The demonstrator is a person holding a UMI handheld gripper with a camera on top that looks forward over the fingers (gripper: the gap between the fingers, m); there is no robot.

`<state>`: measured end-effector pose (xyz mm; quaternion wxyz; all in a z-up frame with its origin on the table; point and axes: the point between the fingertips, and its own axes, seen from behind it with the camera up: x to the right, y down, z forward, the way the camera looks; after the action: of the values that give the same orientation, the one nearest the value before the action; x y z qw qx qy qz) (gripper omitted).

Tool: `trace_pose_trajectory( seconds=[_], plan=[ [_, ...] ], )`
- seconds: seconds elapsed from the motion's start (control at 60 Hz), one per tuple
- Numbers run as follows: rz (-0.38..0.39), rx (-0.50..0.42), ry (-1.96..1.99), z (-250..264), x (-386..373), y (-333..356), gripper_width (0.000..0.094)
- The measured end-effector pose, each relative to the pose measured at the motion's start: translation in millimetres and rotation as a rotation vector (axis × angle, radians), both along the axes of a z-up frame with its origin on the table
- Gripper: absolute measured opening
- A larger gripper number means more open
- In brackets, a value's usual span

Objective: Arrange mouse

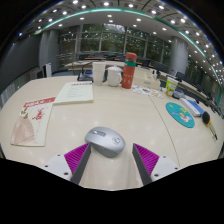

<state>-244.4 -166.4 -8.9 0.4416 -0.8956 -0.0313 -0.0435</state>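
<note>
Lying at about 12 o'clock from the jaws, just ahead of the pads: a grey, rounded plastic computer mouse (105,140), resting on the pale worktop (120,105). Stretching its long axis roughly 9-to-3, crosswise to the fingers; pointing end too hard to tell. Standing apart, gripper (109,157) open, left magenta pad (76,155) and right pad (146,156) flanking the near edge without touching. Probably needing a short forward advance before closing.

mouse (105,140) btwn open tongs (110,156), on table (100,112).
</note>
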Motion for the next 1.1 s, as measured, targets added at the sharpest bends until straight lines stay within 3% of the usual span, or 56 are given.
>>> trace_pose_trajectory(
  seconds=[0.317, 0.4, 0.467, 0.783, 0.883, 1.1],
  plan=[
    [-0.012, -0.008, 0.027, -3, 2, 59, 0.0797],
    [0.001, -0.009, 0.044, -4, -1, 67, 0.071],
    [0.032, -0.016, 0.066, -6, -11, 70, 0.0534],
    [0.086, -0.021, 0.034, -1, -18, 70, 0.0355],
    [0.118, 0.021, 0.063, 29, -24, 73, 0.0353],
    [0.116, 0.225, 0.178, 168, 30, 112, 0.0354]
  ],
)
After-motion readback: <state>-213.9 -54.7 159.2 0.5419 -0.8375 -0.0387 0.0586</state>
